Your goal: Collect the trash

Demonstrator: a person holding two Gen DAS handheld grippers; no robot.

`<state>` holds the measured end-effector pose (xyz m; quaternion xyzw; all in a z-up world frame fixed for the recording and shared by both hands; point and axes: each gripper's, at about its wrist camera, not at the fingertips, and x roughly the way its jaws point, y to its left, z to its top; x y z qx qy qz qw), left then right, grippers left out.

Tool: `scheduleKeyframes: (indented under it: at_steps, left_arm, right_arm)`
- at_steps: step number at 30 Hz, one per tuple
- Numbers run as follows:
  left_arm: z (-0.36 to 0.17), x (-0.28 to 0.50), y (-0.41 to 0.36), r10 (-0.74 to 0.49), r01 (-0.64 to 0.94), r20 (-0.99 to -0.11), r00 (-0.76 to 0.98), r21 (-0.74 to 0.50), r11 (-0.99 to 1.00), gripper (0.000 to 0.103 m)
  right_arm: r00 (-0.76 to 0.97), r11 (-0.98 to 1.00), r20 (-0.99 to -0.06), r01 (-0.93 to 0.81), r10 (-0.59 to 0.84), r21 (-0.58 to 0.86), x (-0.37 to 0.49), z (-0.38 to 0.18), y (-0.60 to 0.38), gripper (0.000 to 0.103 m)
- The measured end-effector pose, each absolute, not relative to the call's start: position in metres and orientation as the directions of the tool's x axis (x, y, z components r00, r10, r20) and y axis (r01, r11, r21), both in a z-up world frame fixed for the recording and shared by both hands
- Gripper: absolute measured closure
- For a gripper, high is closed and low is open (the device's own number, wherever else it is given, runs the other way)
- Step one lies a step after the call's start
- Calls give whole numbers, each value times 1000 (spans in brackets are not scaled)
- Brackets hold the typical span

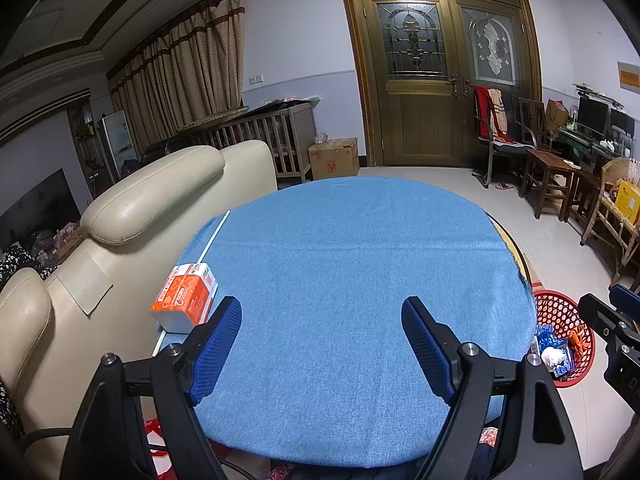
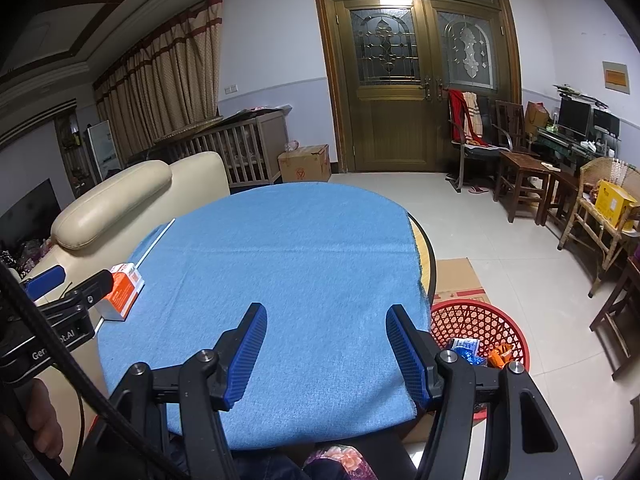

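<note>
Both my grippers, left gripper (image 1: 322,312) and right gripper (image 2: 326,318), hover spread and empty over the blue tablecloth (image 1: 340,264); trash (image 2: 480,354) sits in the red basket (image 2: 472,320) beside the table.

"2" on orange box (image 1: 185,295); "Gen…AI" on left gripper (image 2: 60,280).

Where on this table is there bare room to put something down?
Nearly all of the blue cloth is bare, from the orange box at its left edge across to the right edge above the red basket. Only that left edge is taken.
</note>
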<state>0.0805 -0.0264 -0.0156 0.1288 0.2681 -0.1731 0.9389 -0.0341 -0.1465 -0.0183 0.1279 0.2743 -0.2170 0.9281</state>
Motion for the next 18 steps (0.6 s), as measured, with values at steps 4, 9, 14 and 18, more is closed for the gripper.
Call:
scheduleKeyframes:
  at_steps: [4,9,14,18]
  left_arm:
    - [-16,81,-26,-257,394,-549,796,147,907,20]
    - [-17,81,-25,-257,396,-551,794,146,907,20]
    - [-20,81,-22,-259,397,-553,792,145,906,20]
    - [-21,82,-22,-258,397,-554,791,146,906,20]
  right_arm:
    - [755,873,-566,473,-332,118,-34,-19,-146,37]
    - [754,873,-567,473,-331,119,-34,-19,-147,37]
    - [754,874,-569,471,-329,118,-35,-20,-147,37]
    - [751,873,-578,471,-320,128,-33,-24,-149,37]
